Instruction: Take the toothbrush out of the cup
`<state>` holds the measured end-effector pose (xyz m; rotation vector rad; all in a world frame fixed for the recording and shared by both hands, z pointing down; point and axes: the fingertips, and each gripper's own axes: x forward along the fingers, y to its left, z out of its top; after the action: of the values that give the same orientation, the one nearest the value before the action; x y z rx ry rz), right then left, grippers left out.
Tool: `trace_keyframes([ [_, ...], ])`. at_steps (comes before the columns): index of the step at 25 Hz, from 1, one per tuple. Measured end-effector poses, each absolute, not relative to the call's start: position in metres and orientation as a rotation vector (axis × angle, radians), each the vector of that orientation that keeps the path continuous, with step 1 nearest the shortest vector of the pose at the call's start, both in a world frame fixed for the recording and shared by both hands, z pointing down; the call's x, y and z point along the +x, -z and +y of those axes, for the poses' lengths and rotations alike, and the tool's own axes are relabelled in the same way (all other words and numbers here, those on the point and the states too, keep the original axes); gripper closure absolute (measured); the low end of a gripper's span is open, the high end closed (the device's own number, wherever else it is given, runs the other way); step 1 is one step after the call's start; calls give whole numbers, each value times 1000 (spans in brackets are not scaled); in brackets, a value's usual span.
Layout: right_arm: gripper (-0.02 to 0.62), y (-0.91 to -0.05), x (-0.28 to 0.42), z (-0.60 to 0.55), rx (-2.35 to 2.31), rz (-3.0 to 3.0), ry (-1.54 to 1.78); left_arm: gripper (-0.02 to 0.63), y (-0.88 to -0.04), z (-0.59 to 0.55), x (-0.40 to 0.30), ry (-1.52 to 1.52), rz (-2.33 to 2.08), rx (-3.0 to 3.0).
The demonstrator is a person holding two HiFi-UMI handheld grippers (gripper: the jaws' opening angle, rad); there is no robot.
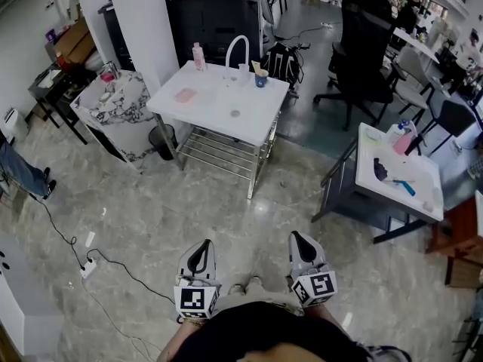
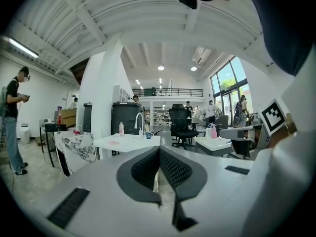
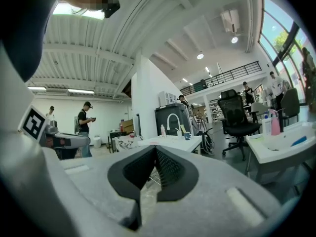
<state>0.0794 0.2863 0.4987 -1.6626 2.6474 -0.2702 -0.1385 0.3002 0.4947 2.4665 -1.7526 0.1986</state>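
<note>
Holding the left hand-held gripper (image 1: 201, 251) low at 7 o'clock of the head view, close to the body, black ribbed pads pressed together on nothing. Same with the right hand-held gripper (image 1: 300, 241) at 5 o'clock: shut flat, empty, pointing about level. Confirmed in both gripper views, with no gap between the pads and no object there.

Standing on the pale glossy tiled floor (image 1: 151, 217), well apart from everything that matters to the job.

Far ahead at 12 o'clock, across bare floor: a white rectangular surface (image 1: 219, 108) on a metal wire frame. Near its corner at 1 o'clock, a small dark blue cup (image 1: 261, 78) standing upright with the pale toothbrush (image 1: 256, 67) poking out of its top. Too small at this range to tell handle from bristles. Just beside the cup at 9 o'clock, a white arched tap (image 1: 236, 51); further along, a pink plastic bottle (image 1: 198, 55).

Judged as not begun: 0 steps of the removal done, toothbrush in the cup, neither of the 2 hand-held grippers anywhere near it.

Left to do, by this reading: close the whole distance to the surface, spread 1 pair of pads, pinch the toothbrush above the cup's rim, lift it clear. Probably worth steadying the cup with the other hand-held gripper.
</note>
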Motion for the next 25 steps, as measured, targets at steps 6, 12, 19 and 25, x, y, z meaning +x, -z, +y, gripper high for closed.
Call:
trace_keyframes([
  [6, 590, -490, 74, 293, -1565, 2700, 184, 604, -494, 298, -130, -196, -1742, 2475],
  [12, 440, -490, 84, 287, -1639, 2663, 183, 604, -491, 292, -122, -196, -1714, 2500],
  [19, 113, -490, 82, 282, -1623, 2630, 174, 604, -499, 290, -118, -213, -1701, 2493],
  [25, 95, -496, 82, 277, -1640, 2666, 188, 604, -497, 285, -117, -221, -1707, 2485],
])
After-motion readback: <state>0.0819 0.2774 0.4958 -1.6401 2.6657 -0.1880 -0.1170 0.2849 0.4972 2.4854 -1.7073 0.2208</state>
